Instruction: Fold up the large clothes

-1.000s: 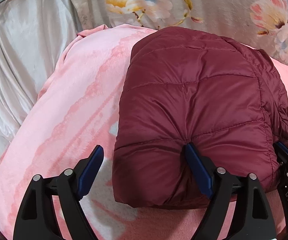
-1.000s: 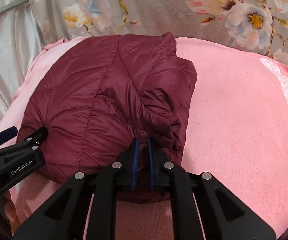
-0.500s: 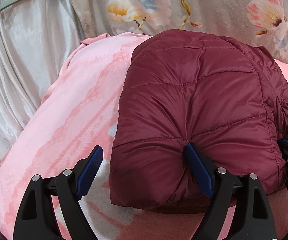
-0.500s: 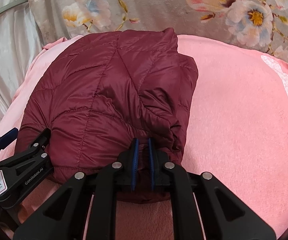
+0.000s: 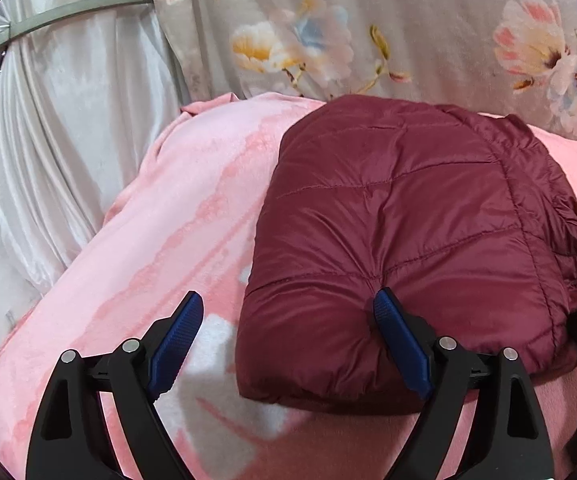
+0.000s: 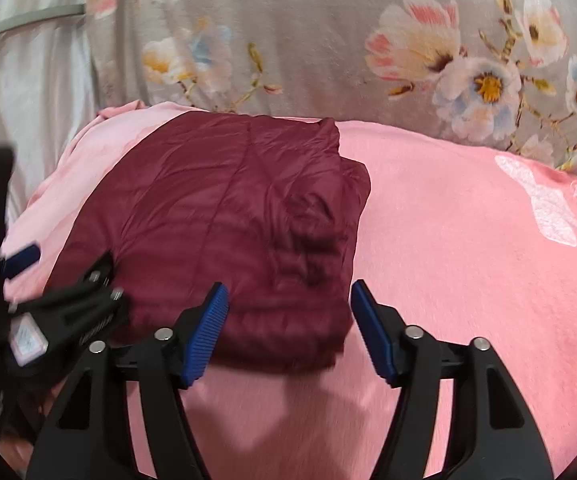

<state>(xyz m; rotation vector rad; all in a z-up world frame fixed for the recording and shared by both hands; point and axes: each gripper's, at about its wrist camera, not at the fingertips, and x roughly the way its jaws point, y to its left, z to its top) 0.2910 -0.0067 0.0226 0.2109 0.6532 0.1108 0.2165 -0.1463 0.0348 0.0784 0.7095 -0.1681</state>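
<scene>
The maroon puffer jacket point(image 5: 416, 240) lies folded into a compact bundle on the pink blanket point(image 5: 160, 240), toward one o'clock from my left gripper point(image 5: 288, 332). Both my left and my right gripper point(image 6: 288, 332) are spread, holding nothing. Folding looks essentially finished; perhaps only tidying remains.

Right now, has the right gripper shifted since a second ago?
Yes. The right gripper has opened, let go of the maroon jacket and backed toward the camera, away from the floral pillow.
</scene>
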